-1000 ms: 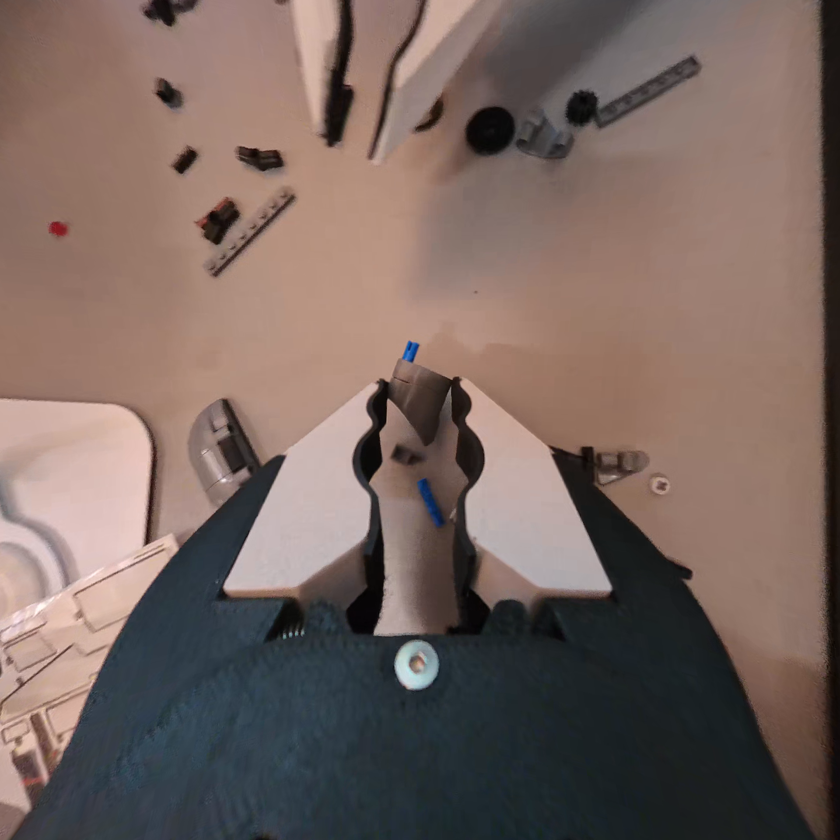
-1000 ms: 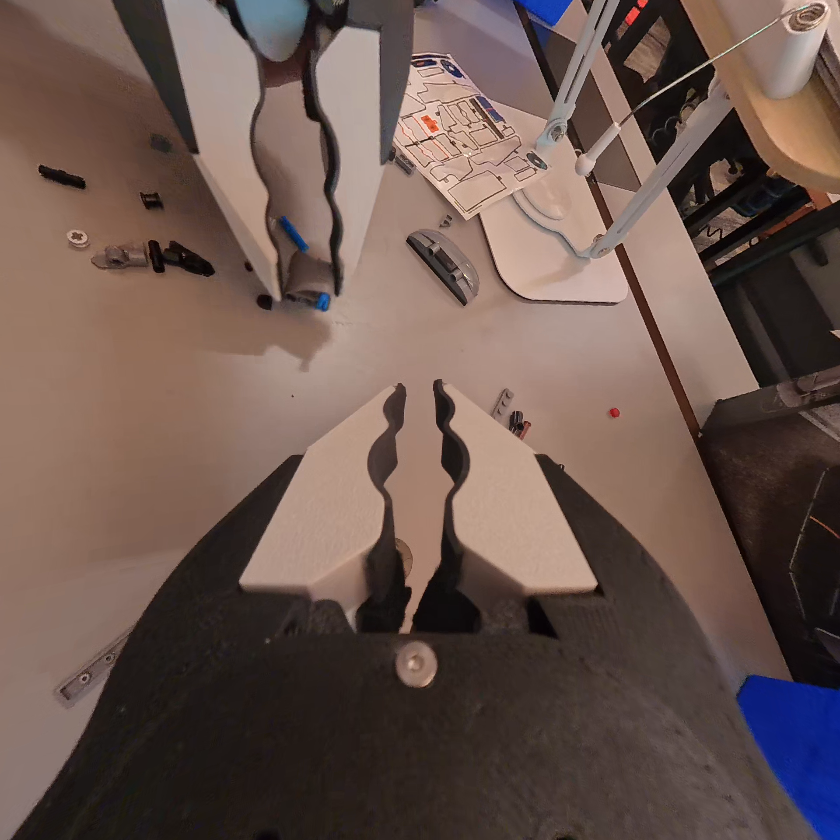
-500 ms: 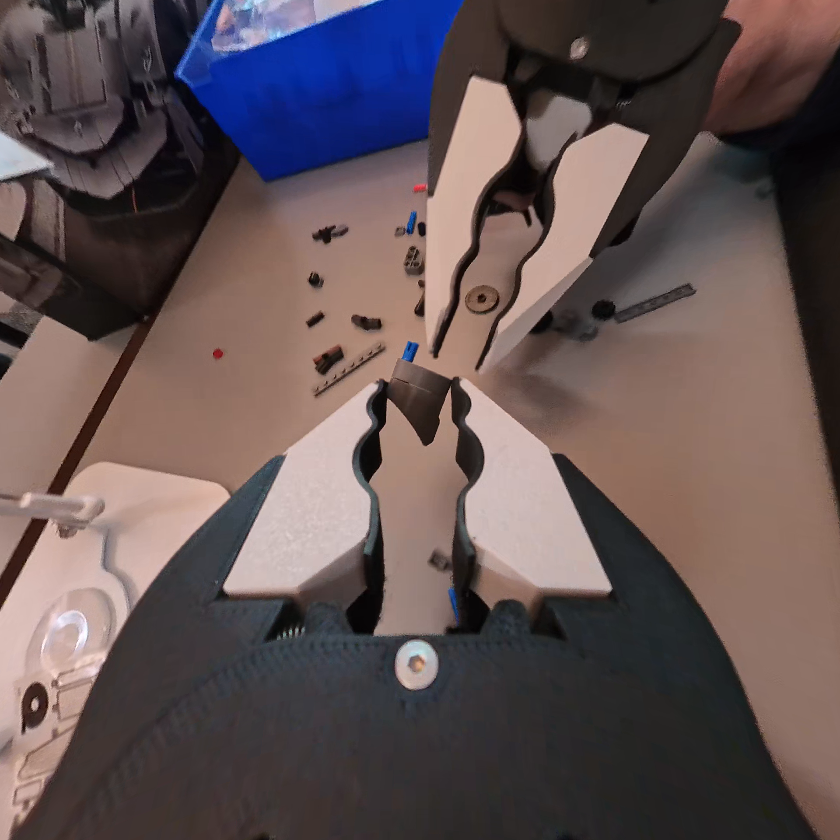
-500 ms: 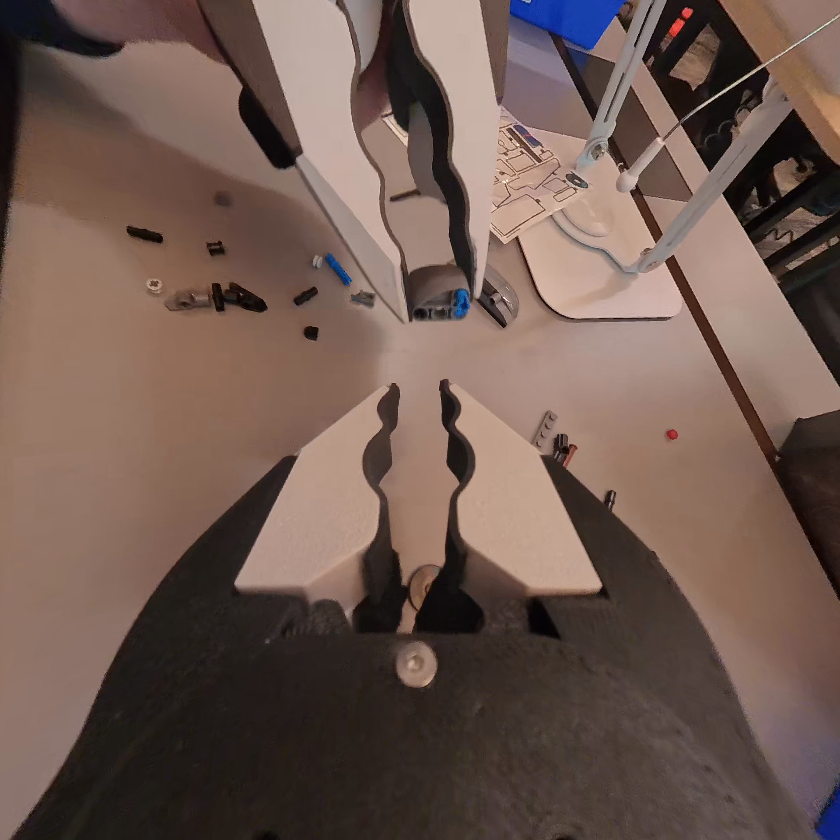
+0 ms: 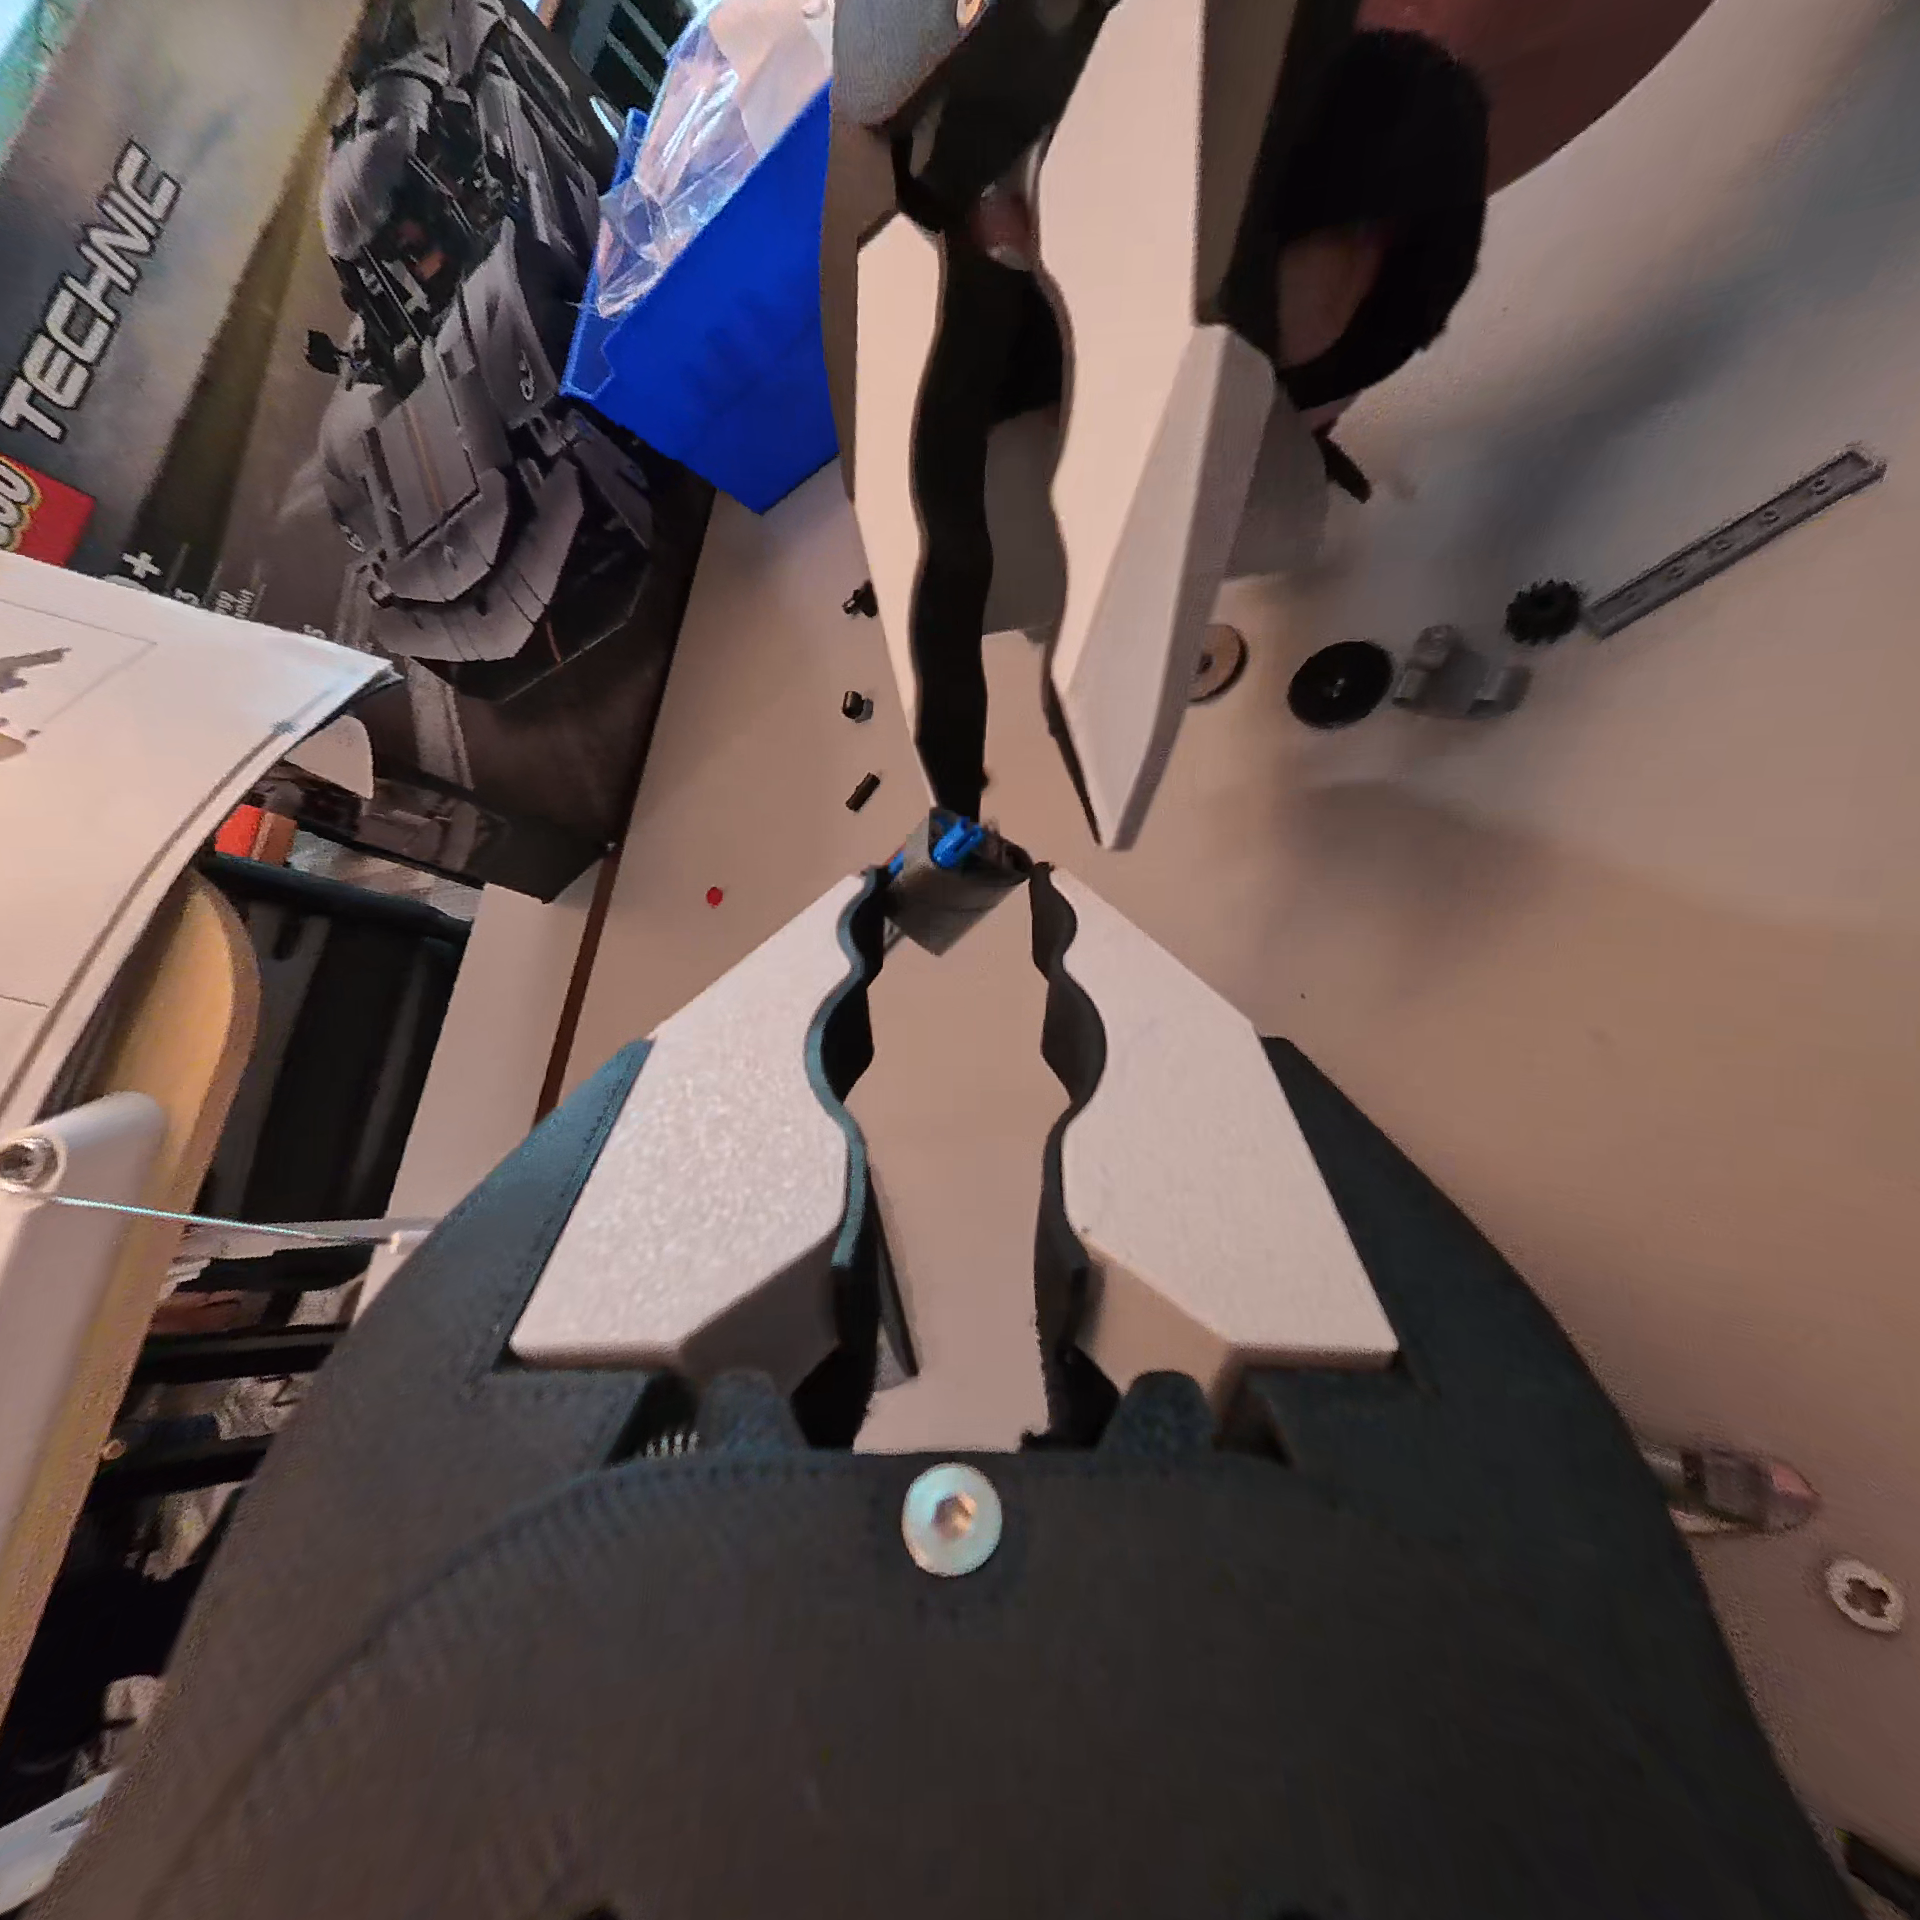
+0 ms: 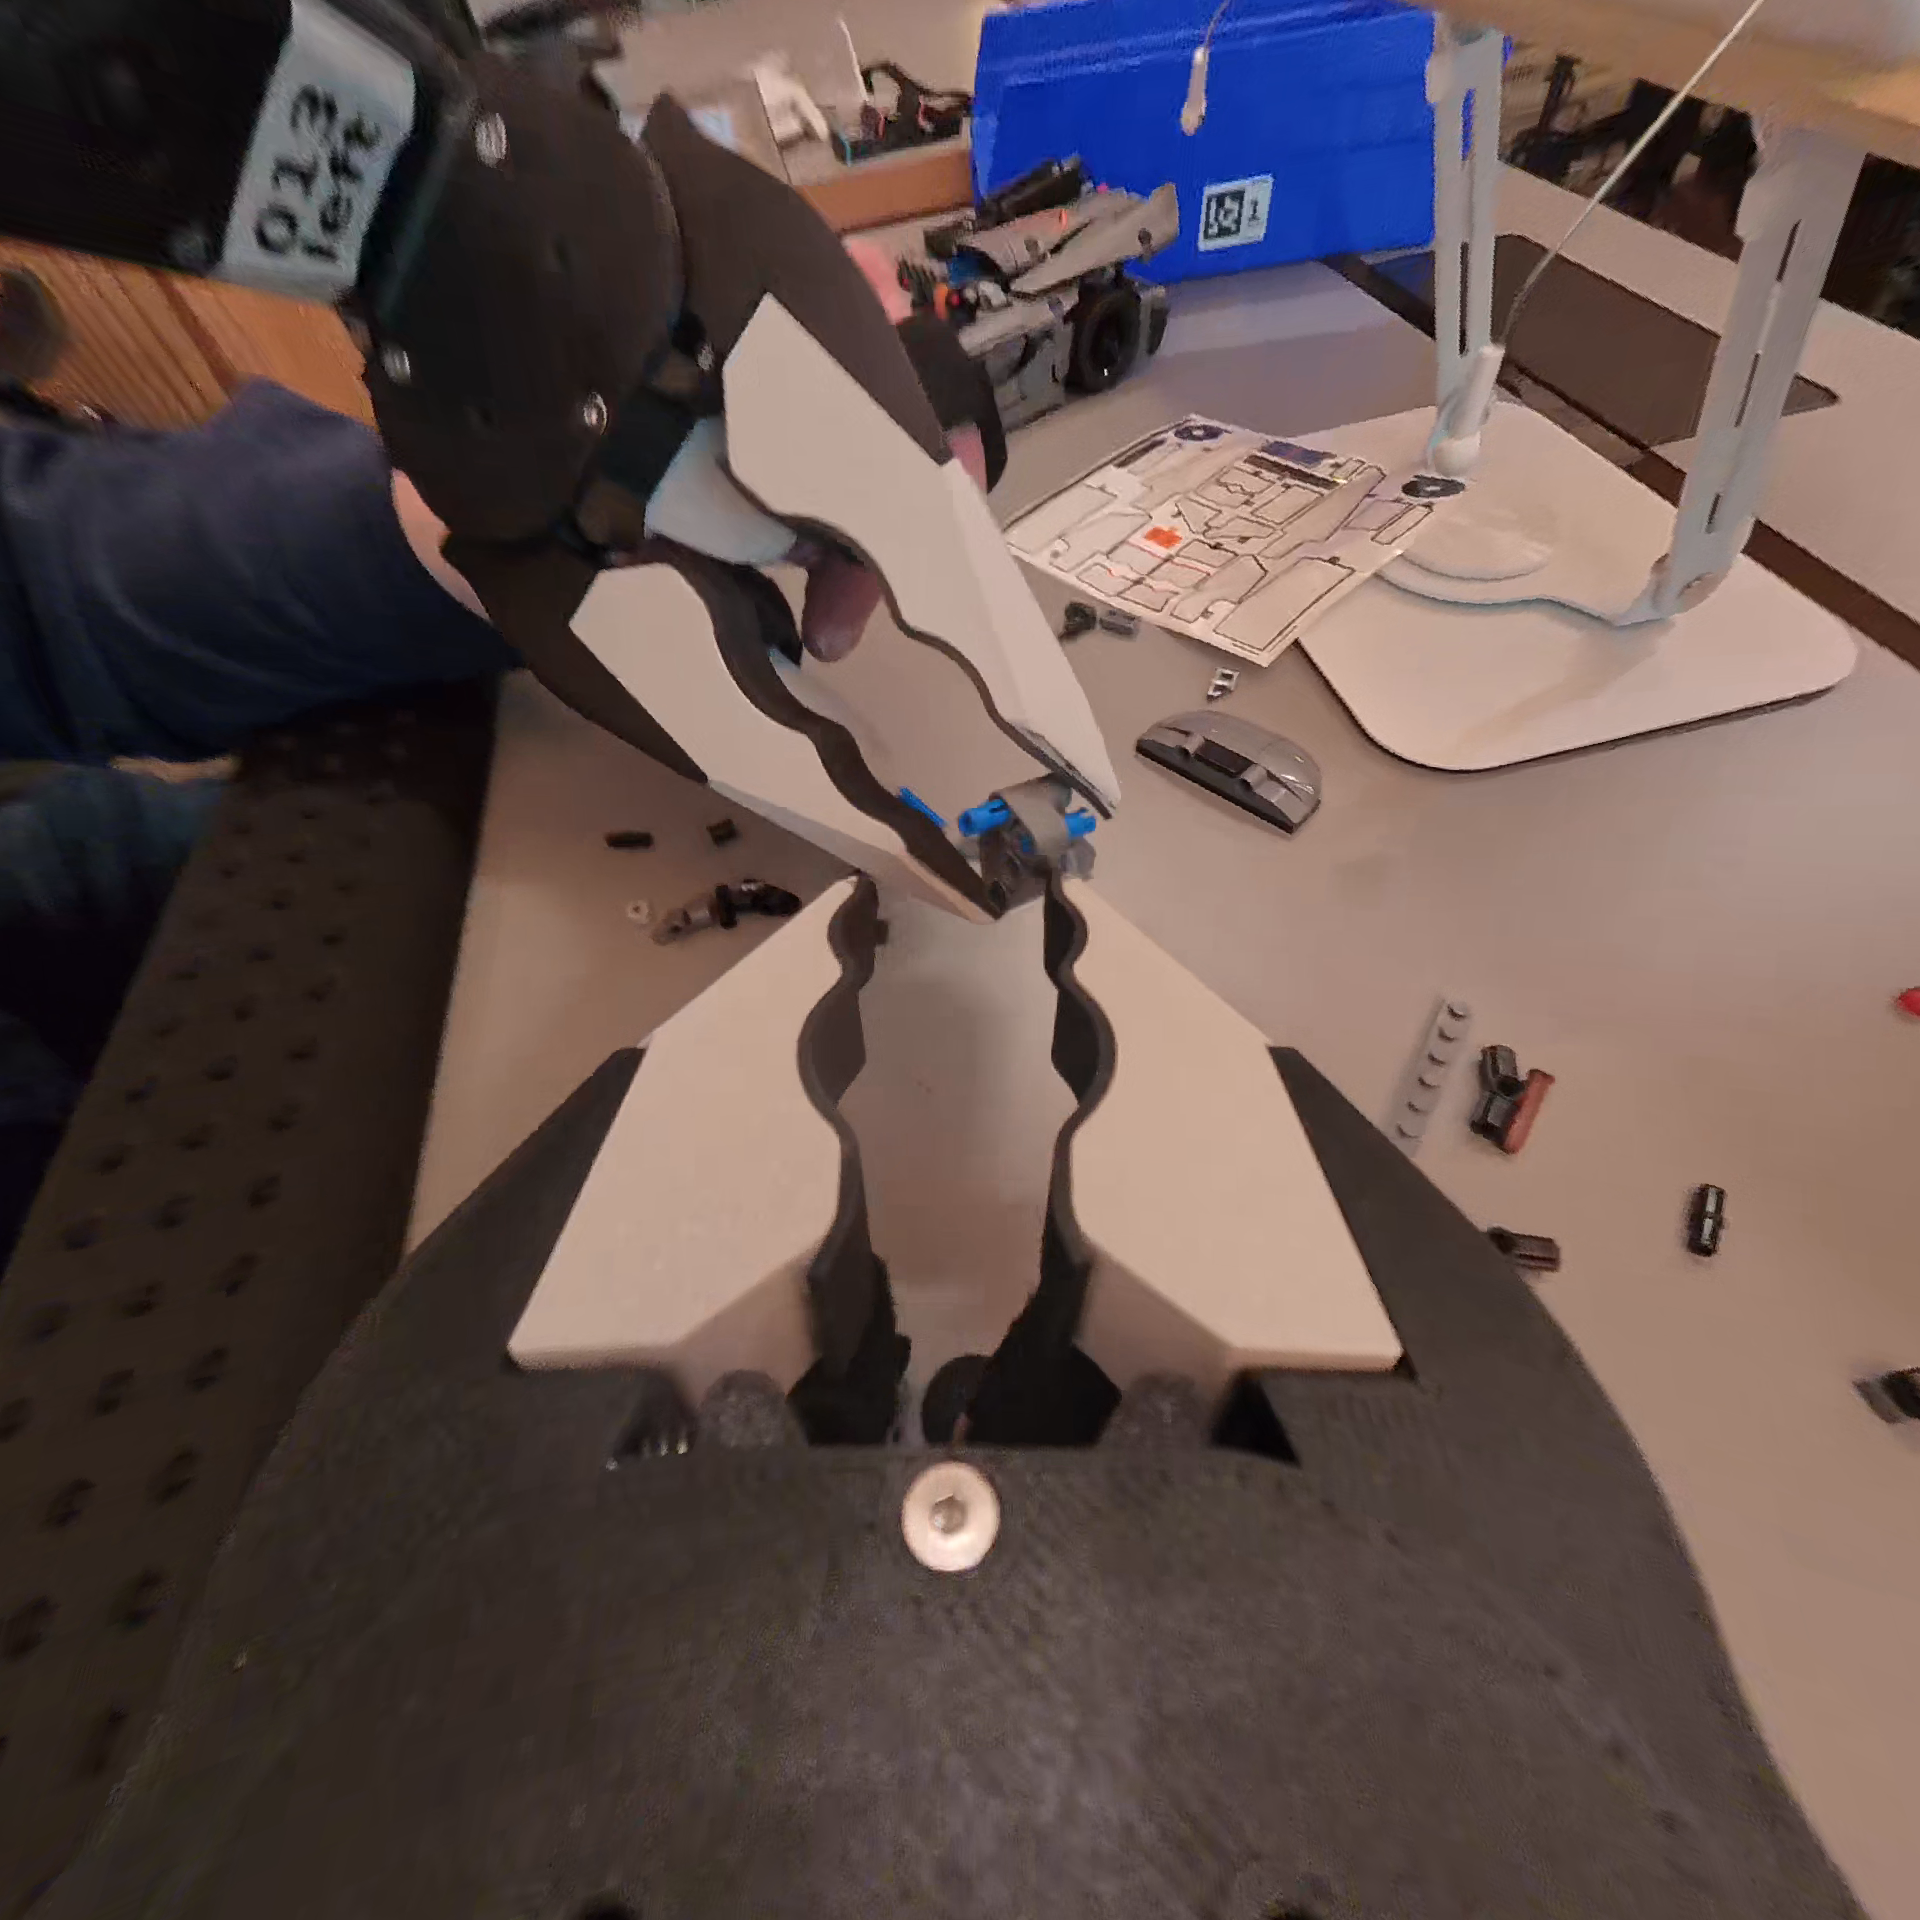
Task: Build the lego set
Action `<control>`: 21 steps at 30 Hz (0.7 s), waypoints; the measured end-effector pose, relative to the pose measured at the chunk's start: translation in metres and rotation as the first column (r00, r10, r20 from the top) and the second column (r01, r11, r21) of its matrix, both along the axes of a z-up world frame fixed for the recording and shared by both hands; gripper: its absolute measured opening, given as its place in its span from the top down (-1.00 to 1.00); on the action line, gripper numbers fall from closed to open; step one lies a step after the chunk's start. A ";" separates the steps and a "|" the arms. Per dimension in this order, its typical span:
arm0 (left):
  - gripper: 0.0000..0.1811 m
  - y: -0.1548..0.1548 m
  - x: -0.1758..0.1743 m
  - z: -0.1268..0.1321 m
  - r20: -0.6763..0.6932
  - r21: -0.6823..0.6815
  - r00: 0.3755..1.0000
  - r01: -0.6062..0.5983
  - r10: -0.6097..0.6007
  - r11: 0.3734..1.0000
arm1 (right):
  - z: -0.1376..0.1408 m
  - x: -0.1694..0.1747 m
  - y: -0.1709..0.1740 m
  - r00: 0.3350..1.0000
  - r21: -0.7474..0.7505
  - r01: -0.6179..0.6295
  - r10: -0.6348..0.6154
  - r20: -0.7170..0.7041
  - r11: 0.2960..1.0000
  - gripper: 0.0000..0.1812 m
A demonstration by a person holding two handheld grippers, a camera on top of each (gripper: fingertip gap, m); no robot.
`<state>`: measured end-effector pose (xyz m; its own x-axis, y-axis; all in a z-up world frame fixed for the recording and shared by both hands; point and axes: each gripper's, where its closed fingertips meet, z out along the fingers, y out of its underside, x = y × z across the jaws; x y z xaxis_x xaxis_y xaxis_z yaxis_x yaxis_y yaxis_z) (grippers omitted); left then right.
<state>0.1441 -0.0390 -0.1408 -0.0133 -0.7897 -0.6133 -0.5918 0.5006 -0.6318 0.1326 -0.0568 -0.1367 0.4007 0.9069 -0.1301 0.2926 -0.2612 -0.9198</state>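
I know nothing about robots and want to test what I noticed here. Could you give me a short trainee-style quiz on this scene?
1. True or false: the right tongs are clamped on a wheel.
2. The left tongs hold a grey piece. What colour are the pegs stuck in it? A red, B blue, C yellow.
3. Fill in: in front of the blue bin stands a half-built toy ___.

Key
1. False: they are open and hold nothing, with their tips close to the grey piece.
2. B.
3. car.
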 end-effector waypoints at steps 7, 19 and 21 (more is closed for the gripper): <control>0.72 -0.003 0.004 0.003 -0.012 0.082 1.000 -0.002 0.003 0.997 | 0.004 0.001 0.001 0.998 -0.053 -0.001 -0.002 -0.058 0.999 0.67; 0.72 -0.011 0.007 0.001 -0.025 0.093 0.999 0.025 -0.023 0.995 | 0.009 0.003 -0.001 0.996 -0.059 -0.022 0.016 -0.093 0.998 0.90; 0.72 -0.010 0.008 0.000 -0.035 0.105 0.999 0.022 -0.019 0.994 | 0.007 0.004 -0.001 0.997 -0.049 -0.018 0.014 -0.077 0.999 0.94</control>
